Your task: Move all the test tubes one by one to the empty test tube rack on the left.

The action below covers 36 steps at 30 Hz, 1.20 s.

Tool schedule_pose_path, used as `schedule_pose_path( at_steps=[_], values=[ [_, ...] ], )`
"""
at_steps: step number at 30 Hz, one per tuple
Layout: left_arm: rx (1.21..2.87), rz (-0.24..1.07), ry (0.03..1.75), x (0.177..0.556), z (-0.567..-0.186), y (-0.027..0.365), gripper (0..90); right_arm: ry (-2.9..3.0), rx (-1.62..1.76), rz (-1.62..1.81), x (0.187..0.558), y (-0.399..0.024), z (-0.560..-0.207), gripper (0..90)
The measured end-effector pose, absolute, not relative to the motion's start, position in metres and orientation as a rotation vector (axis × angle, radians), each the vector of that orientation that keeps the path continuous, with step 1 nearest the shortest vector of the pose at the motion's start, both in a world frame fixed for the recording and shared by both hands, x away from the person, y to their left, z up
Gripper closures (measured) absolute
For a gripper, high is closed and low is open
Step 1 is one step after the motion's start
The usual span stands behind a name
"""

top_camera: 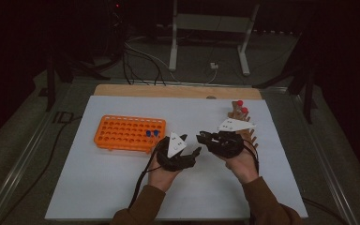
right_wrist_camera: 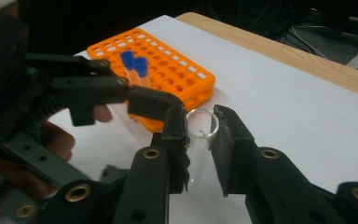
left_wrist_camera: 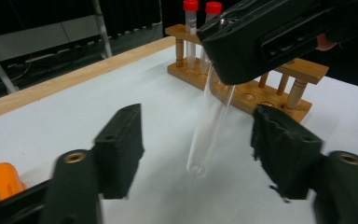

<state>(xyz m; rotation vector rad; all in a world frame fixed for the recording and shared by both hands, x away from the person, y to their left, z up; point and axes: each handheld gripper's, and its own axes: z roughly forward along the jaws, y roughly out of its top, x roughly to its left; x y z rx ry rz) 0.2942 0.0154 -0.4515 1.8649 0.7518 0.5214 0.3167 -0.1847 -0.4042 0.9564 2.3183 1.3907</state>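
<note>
Right tongs [right_wrist_camera: 199, 140] are clamped on a clear tube [left_wrist_camera: 209, 126] above the desk [top_camera: 122, 187]; left tongs [left_wrist_camera: 198, 154] sit apart around it, not touching.

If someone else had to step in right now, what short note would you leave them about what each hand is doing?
Right tool: shut on a clear, uncapped test tube, gripped near its open mouth, with the rounded bottom hanging free above the white sheet.
Left tool: open, one pad on each side of the tube's lower end, not touching it.
Orange rack: two blue-capped tubes stand in it.
Wooden rack: two red-capped tubes stand in it.
Done: the clear tube is lifted.
Left: probably a handover to the left tool; where the tube goes next I cannot tell.
</note>
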Motion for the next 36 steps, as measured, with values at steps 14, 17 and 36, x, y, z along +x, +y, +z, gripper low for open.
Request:
schedule_pose_path(
  at_steps=[14, 17, 36],
  values=[
    [1.863, 0.488, 0.708, 0.293, -0.452, 0.013, 70.9, 2.349, 0.951, 1.421, 0.316, -0.178, -0.406, 75.9],
    [1.864, 0.478, 0.702, 0.293, -0.452, 0.013, 74.0, 2.351, 0.954, 1.425, 0.316, -0.179, -0.407, 75.9],
    [1.865, 0.472, 0.733, 0.294, -0.454, 0.020, 76.2, 2.332, 0.939, 1.490, 0.316, -0.191, -0.408, 41.9]
  ],
)
